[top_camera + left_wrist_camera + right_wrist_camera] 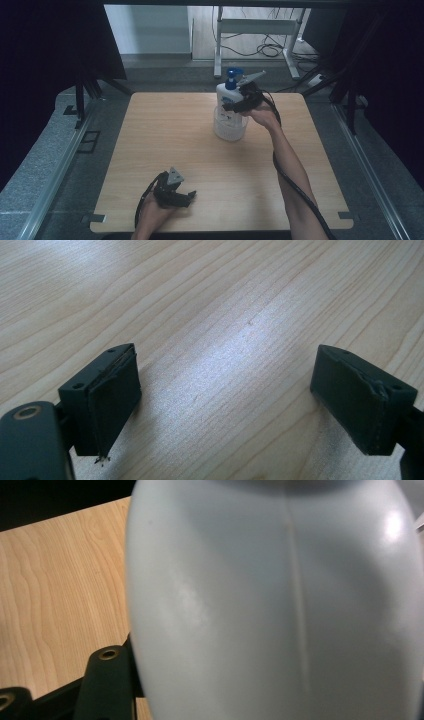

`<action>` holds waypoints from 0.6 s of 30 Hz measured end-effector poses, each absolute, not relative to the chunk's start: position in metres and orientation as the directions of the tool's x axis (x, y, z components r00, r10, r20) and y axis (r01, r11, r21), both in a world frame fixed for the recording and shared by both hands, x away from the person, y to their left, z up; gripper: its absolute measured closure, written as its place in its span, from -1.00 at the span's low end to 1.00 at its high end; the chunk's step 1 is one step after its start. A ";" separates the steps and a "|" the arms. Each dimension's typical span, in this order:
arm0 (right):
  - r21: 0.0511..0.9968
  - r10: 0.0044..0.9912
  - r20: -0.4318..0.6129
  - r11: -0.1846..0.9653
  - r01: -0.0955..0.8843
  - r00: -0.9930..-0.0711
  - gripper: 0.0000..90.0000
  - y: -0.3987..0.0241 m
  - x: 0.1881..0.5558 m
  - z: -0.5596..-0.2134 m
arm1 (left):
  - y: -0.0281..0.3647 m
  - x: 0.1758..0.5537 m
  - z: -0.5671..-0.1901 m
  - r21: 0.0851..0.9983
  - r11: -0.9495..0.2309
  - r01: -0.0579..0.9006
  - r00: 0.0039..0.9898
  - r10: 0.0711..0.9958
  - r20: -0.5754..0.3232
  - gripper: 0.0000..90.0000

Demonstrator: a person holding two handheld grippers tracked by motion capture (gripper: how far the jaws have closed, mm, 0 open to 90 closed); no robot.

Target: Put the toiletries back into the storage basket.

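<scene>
right gripper (pixel 240 102) fingers clasp the pump bottle (pixel 229 107); left gripper (pixel 181 198) fingers spread

The bottle (pixel 226 102) is white with a blue pump (pixel 232 77) and blue label print. The table (pixel 165 135) is pale wood with wavy grain. Both grippers are black.

Table (pixel 165 135) showing pale wood-grain laminate, smooth, faint sheen. Bottle (pixel 280 605) looking smooth white plastic, glossy highlight, moulded seam; pump head (pixel 232 74) blue plastic. Left gripper (pixel 225 405) pads looking matt black rubber, edges fraying.
</scene>
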State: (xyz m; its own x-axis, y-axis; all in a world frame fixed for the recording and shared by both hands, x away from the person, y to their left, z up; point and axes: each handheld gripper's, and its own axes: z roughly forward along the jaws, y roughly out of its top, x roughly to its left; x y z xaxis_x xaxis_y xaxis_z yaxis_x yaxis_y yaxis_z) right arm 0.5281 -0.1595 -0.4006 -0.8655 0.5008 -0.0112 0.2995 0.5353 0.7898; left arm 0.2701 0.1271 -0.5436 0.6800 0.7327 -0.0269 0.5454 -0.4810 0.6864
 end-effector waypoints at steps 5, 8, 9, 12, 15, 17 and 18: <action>0.790 0.509 -0.006 0.530 0.307 -0.861 -0.17 -0.160 0.529 -0.409 | 0.127 0.270 -0.544 0.686 -0.482 0.545 0.681 0.732 -0.026 -0.73; 0.790 0.509 -0.008 0.531 0.307 -0.861 -0.17 -0.159 0.530 -0.413 | 0.127 0.270 -0.544 0.687 -0.481 0.545 0.680 0.732 -0.026 -0.73; 0.788 0.509 -0.009 0.533 0.307 -0.861 -0.17 -0.159 0.531 -0.415 | 0.127 0.270 -0.544 0.687 -0.480 0.545 0.680 0.733 -0.028 -0.73; 0.783 0.509 -0.012 0.540 0.308 -0.861 -0.17 -0.159 0.531 -0.419 | 0.127 0.270 -0.544 0.687 -0.480 0.546 0.679 0.733 -0.028 -0.73; 0.783 0.508 -0.009 0.539 0.310 -0.861 -0.17 -0.158 0.531 -0.423 | 0.127 0.270 -0.544 0.687 -0.480 0.546 0.679 0.733 -0.028 -0.73; 0.786 0.504 -0.012 0.539 0.303 -0.864 -0.17 -0.159 0.532 -0.425 | 0.127 0.270 -0.544 0.687 -0.480 0.546 0.679 0.733 -0.028 -0.73; 0.790 0.504 -0.010 0.534 0.302 -0.864 -0.17 -0.159 0.532 -0.426 | 0.127 0.270 -0.544 0.687 -0.480 0.546 0.680 0.733 -0.028 -0.73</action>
State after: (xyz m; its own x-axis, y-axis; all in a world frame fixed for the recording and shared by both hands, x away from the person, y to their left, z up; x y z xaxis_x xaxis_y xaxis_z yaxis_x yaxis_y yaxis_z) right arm 0.5317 -0.1594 -0.4256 -0.8636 0.5041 -0.0100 0.3023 0.5337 0.7898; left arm 0.2700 0.1270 -0.5436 0.6795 0.7331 -0.0281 0.5462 -0.4799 0.6866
